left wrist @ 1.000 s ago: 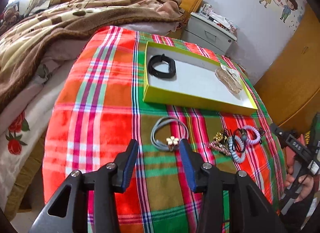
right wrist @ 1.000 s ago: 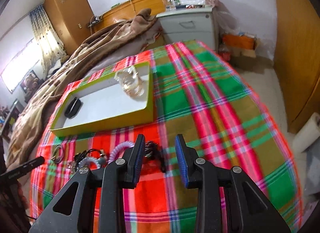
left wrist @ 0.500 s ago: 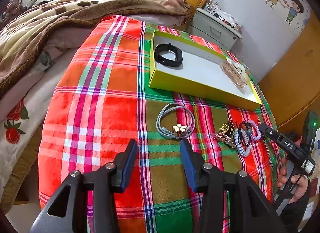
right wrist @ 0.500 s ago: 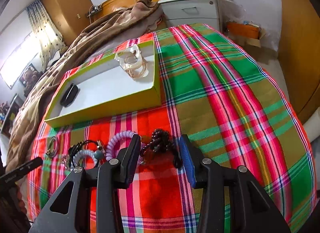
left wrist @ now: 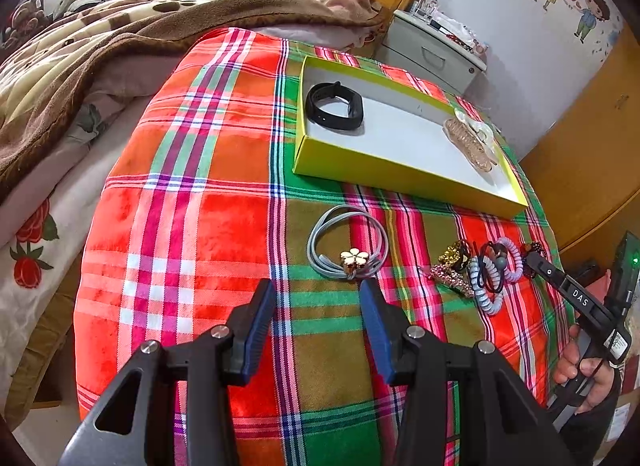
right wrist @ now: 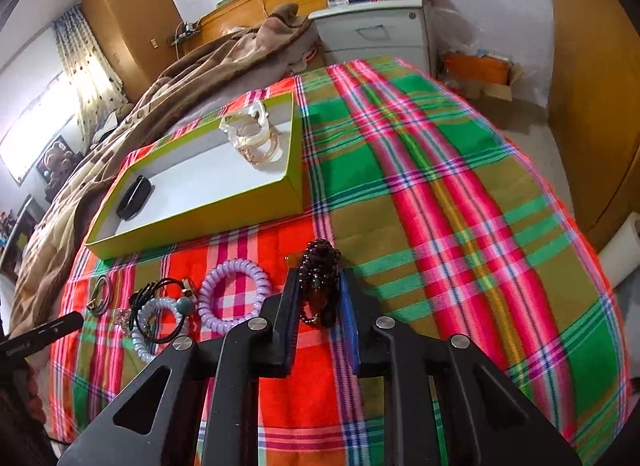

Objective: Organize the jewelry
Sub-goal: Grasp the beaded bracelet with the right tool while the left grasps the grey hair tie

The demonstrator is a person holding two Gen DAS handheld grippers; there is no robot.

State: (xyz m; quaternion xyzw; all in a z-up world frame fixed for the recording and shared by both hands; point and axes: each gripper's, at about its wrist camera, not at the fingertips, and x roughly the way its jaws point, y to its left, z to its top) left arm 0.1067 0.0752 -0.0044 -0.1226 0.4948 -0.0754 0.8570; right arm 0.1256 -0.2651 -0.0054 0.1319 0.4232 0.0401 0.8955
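Closing around a dark beaded bracelet, the right gripper is seen with its jaws narrowing and the garnet-coloured beads bunched between the blue pads; whether the pads already press firmly cannot be told for certain, though the beads fill the gap from pad to pad. The bracelet is taken at the end of the row of loose pieces nearest this hand, which is judged to be why it is chosen first: it can be lifted without the neighbours being disturbed. Just beside it a lilac spiral hair tie is laid flat on the plaid cloth, and further along a pale blue spiral tie, a black elastic with a grey bead and a glittery hair clip are tangled close together.

The yellow-green box is set beyond the row, its rim low and its white floor open, so that pieces can be dropped in from above. A black wristband is already kept at one end and a pale hair claw at the other, apart from each other, apparently so that kinds are kept separate.

The left gripper is held open and empty above the cloth, pointed at a grey corded hair tie with a flower charm, which lies just ahead of its fingertips and is untouched; it is presumably kept ready for that piece.
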